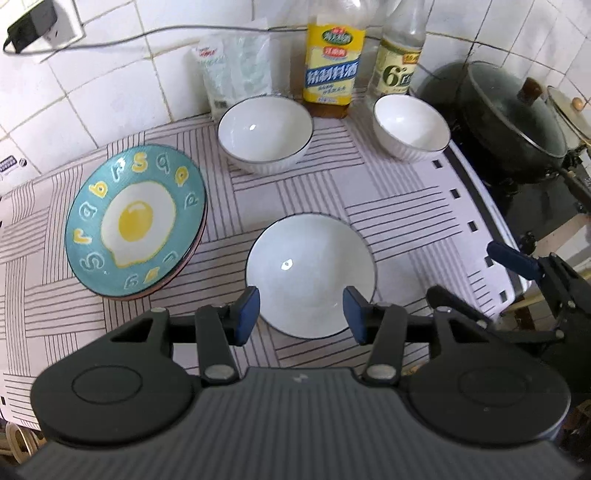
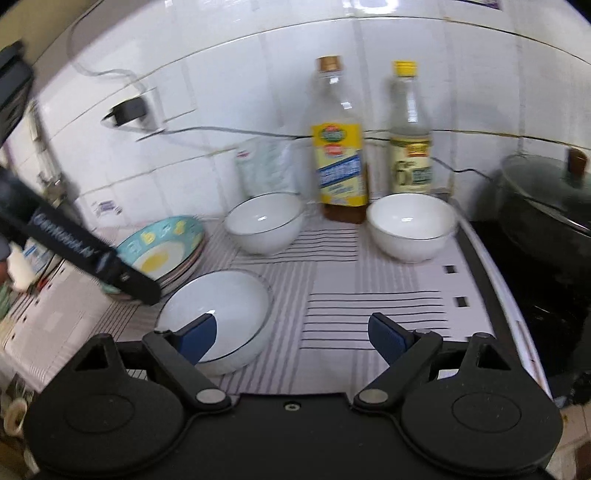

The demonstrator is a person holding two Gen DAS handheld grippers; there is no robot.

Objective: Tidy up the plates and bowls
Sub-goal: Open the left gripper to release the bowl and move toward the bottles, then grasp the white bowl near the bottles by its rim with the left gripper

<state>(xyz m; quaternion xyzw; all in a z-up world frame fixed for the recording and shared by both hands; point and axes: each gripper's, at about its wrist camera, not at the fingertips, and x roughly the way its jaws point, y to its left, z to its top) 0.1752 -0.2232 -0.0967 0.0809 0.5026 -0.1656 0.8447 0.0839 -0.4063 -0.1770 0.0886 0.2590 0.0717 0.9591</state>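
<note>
A teal plate with a fried-egg picture [image 1: 135, 223] tops a small stack of plates at the left of the striped mat; it also shows in the right wrist view [image 2: 164, 251]. Three white bowls stand on the mat: a near one [image 1: 310, 275] [image 2: 216, 317], a back middle one [image 1: 264, 133] [image 2: 264, 223] and a back right one [image 1: 410, 127] [image 2: 412, 230]. My left gripper [image 1: 301, 314] is open and empty, hovering over the near bowl's front rim. My right gripper [image 2: 291, 336] is open and empty, just right of the near bowl; it shows at the right edge of the left wrist view [image 1: 517, 260].
Two bottles [image 1: 332, 55] [image 1: 399, 62] and a plastic bag [image 1: 236, 70] stand against the tiled wall behind the bowls. A black lidded wok [image 1: 502, 118] sits on the stove to the right. A charger [image 1: 33, 26] is plugged into the wall at the upper left.
</note>
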